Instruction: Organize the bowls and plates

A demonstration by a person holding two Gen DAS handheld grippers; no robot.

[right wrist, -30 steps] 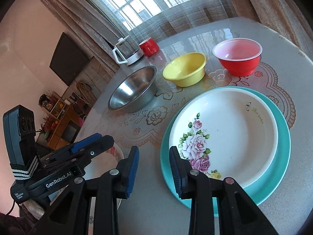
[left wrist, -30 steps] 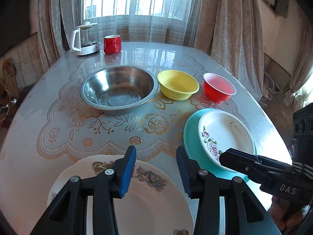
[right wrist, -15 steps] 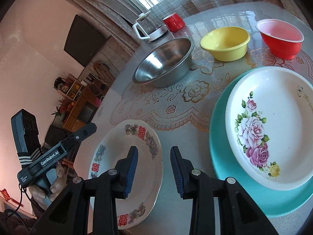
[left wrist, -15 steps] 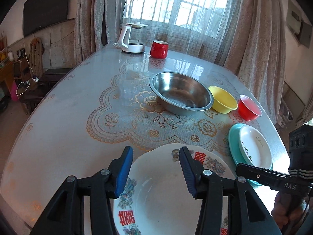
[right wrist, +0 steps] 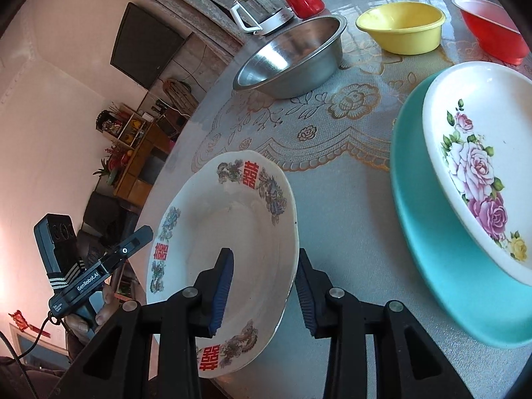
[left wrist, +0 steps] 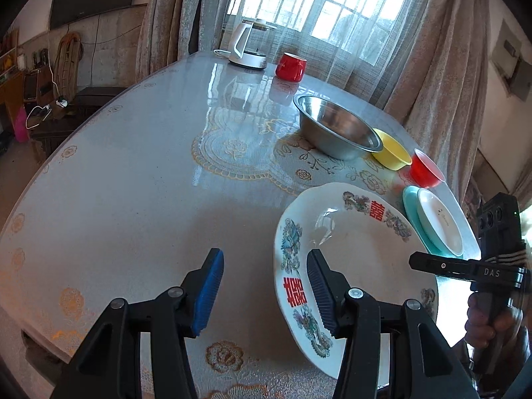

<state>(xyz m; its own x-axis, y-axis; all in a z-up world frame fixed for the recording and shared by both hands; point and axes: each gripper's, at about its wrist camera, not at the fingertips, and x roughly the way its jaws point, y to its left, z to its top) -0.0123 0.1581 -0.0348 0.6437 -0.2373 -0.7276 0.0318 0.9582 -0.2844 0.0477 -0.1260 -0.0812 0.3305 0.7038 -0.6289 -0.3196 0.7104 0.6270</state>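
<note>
Right wrist view shows my right gripper [right wrist: 262, 291] with its fingers apart, one on each side of the rim of the big white plate [right wrist: 232, 249]. My left gripper [left wrist: 262, 294] is wide apart too, at the plate's other edge. Past the plate sit the teal plate [right wrist: 425, 249] and the steel bowl [right wrist: 292, 60].

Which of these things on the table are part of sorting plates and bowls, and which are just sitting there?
Job: double-happiness plate, rose plate, teal plate, steel bowl, yellow bowl, red bowl.
Just there: kettle, red mug.
</note>
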